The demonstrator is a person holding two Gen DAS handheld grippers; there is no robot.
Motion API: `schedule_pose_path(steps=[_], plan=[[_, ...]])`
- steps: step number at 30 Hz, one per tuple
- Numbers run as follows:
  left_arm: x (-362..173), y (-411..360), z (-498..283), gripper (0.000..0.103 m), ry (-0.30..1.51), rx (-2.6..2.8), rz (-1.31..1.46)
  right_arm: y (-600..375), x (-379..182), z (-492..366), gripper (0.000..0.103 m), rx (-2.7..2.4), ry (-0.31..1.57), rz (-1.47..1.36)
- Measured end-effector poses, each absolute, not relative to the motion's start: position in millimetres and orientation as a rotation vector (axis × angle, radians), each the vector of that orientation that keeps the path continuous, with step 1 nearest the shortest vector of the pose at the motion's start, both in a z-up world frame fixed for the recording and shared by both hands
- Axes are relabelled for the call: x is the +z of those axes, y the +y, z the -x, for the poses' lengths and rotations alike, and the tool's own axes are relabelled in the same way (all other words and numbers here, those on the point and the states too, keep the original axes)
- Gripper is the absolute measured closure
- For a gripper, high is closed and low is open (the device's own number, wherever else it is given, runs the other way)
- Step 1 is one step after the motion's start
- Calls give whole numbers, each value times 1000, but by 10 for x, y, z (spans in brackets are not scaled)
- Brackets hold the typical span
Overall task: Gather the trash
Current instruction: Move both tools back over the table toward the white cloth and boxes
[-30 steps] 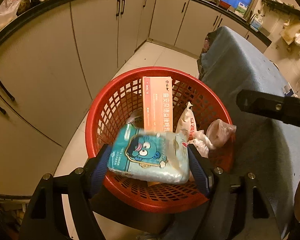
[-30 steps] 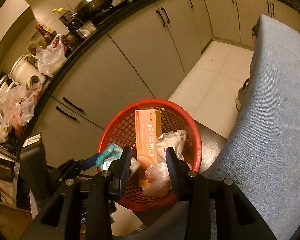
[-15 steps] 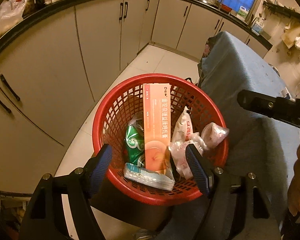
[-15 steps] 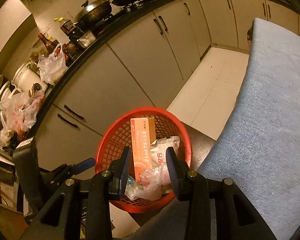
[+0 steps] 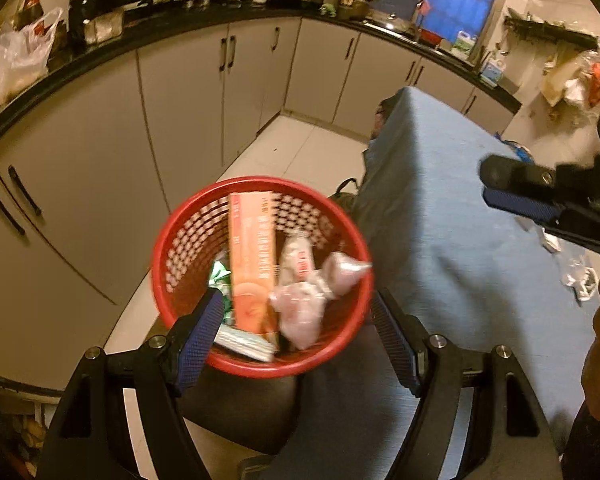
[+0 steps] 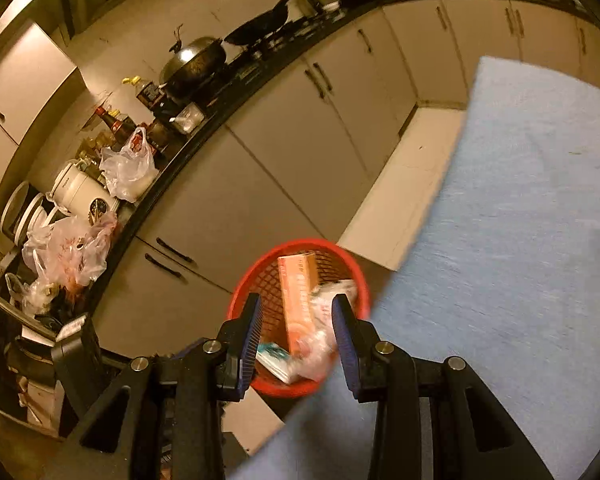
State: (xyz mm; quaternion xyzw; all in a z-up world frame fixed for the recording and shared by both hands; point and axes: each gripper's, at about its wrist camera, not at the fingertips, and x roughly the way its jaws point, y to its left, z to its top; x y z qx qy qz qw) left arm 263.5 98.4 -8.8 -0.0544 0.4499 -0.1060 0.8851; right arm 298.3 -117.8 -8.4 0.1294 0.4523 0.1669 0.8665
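Both jaws stand wide and empty above the basket (image 5: 260,364), already holding a box (image 5: 254,264) and wrappers (image 5: 304,304); scraps (image 5: 576,268) right of the left jaws remain on the desk (image 5: 440,240).

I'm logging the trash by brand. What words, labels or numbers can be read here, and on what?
Nothing reads for certain.
Orange box in the red basket: white print down its face, blurred.
White packet beside it: red characters, blurred.
Pale pack at the basket's near side: no print legible.
Bottles on the counter: labels too small.
Rice cooker: round badge, too small.
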Motion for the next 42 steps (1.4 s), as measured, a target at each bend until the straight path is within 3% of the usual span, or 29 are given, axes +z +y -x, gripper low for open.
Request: schedule_pose_path(steps=[14, 16, 22, 28, 42], plan=[[210, 96, -2354, 28, 940, -379, 66, -3251, 481, -1924, 64, 29, 722, -360], [243, -108, -2357, 28, 955, -411, 52, -3629, 568, -1797, 58, -88, 682, -337], [401, -747, -2460, 28, 957, -469, -2, -4466, 438, -1555, 57, -250, 687, -408], [535, -1279, -2516, 28, 966, -484, -41, -4834, 214, -1426, 57, -255, 692, -488], [881, -1596, -2476, 28, 912, -456, -67, -5024, 242, -1175, 57, -253, 631, -546]])
